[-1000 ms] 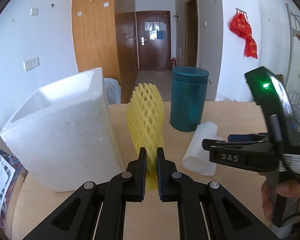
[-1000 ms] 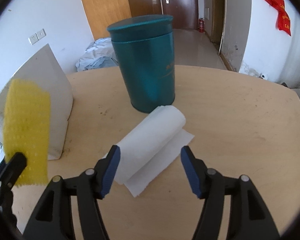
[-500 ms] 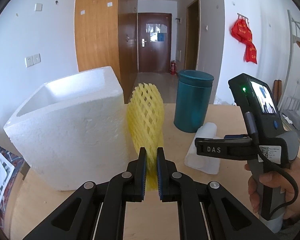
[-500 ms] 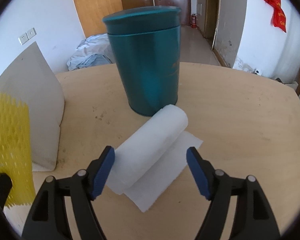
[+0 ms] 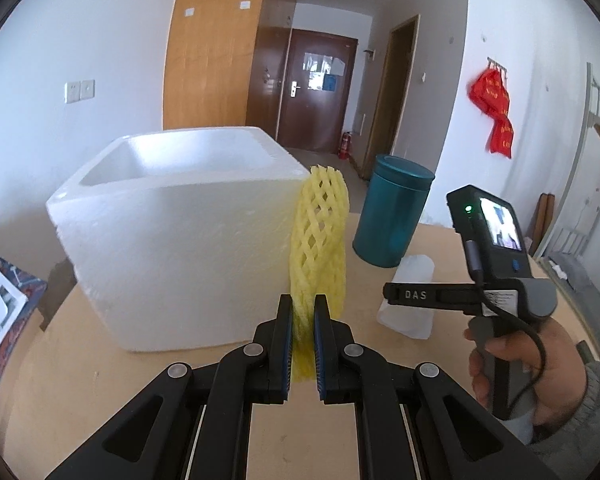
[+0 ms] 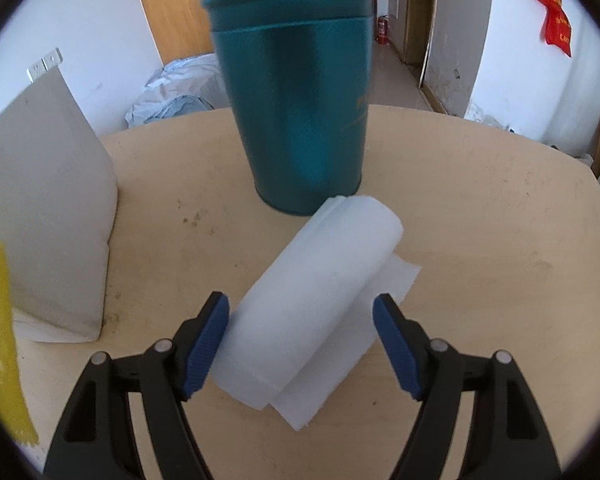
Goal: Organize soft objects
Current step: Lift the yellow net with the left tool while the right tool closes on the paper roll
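Note:
My left gripper (image 5: 303, 310) is shut on the lower end of a yellow foam net sleeve (image 5: 320, 236), which stands upright beside the right wall of a white styrofoam box (image 5: 180, 248). A white foam sheet roll (image 6: 312, 304) lies on the wooden table in front of a teal canister (image 6: 296, 108). My right gripper (image 6: 302, 320) is open, its blue pads on either side of the roll's near end, the left pad close against it. In the left wrist view the right gripper (image 5: 404, 295) shows from the side over the roll (image 5: 410, 296), held by a hand (image 5: 540, 364).
The round table's edge (image 6: 560, 184) curves at the right. The styrofoam box (image 6: 44, 208) stands at the left and the yellow sleeve (image 6: 0, 340) shows at the far left edge. Crumpled plastic (image 6: 176, 88) lies on the floor beyond the table.
My left gripper with the yellow sleeve has shifted so the box's open top now faces it. My right gripper opened wider and came down around the roll's near end.

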A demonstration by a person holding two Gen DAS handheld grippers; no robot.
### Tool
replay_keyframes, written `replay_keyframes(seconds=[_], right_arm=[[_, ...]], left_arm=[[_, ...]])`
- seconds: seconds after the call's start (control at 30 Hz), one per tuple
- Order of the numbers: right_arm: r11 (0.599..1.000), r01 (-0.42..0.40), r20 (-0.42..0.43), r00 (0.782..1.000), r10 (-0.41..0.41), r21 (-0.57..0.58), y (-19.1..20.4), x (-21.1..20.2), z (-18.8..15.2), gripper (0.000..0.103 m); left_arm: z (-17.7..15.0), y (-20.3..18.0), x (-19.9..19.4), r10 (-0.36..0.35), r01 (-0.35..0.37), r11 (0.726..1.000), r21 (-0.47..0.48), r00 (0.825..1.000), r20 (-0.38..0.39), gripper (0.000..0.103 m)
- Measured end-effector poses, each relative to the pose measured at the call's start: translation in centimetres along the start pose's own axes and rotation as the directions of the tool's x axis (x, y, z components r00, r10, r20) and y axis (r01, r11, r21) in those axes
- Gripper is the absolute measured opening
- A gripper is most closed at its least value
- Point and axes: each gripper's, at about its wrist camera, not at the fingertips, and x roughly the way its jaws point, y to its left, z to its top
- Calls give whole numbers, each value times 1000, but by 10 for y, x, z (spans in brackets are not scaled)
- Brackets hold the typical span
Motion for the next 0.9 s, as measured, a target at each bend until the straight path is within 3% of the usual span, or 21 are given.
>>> replay_keyframes(seconds=[0.3, 0.5, 0.9], right_arm=[[999, -31, -24, 999, 31, 22, 2, 1, -1, 78], [998, -63, -22, 998, 64, 8, 4, -13, -7, 52], [991, -135, 11, 991, 135, 2, -6, -46, -33, 42]], left_arm=[[-6, 8, -19, 4, -4, 1000, -19, 1000, 15, 10], [-7, 9, -32, 17, -17, 1000, -17, 999, 28, 10], [-10, 10, -62, 53, -52, 999, -17, 996, 69, 10]])
